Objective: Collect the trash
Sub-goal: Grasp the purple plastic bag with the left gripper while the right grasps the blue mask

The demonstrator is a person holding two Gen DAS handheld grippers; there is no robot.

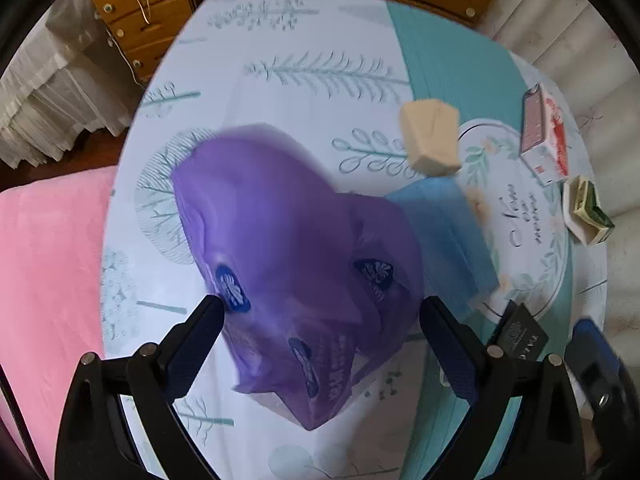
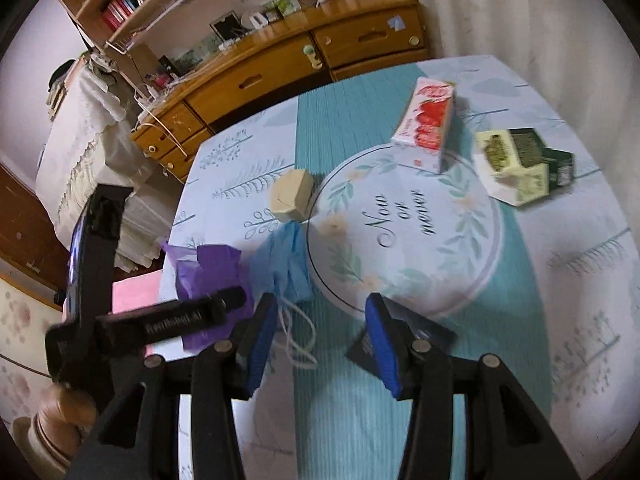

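Left gripper (image 1: 320, 316), jaws spread, drops over the crumpled purple plastic bag (image 1: 288, 248) to seize it; right gripper (image 2: 320, 340) hangs half-open, empty

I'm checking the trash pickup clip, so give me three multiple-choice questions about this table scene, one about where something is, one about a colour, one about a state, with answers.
1. Where does the beige box sit relative to the blue glove?
A. Just beyond it, nearer the wooden drawers
B. Under it
C. On the floor

2. What colour is the plastic bag?
A. Green
B. Purple
C. Yellow

3. How does the right hand-held gripper stand?
A. Shut on the red carton
B. Shut on the glove
C. Open, nothing between its pads

Answers: 1 A, the right wrist view shows the box just past the glove toward the wooden drawers. 2 B, the bag is purple in both views. 3 C, the tablecloth shows between its pads.
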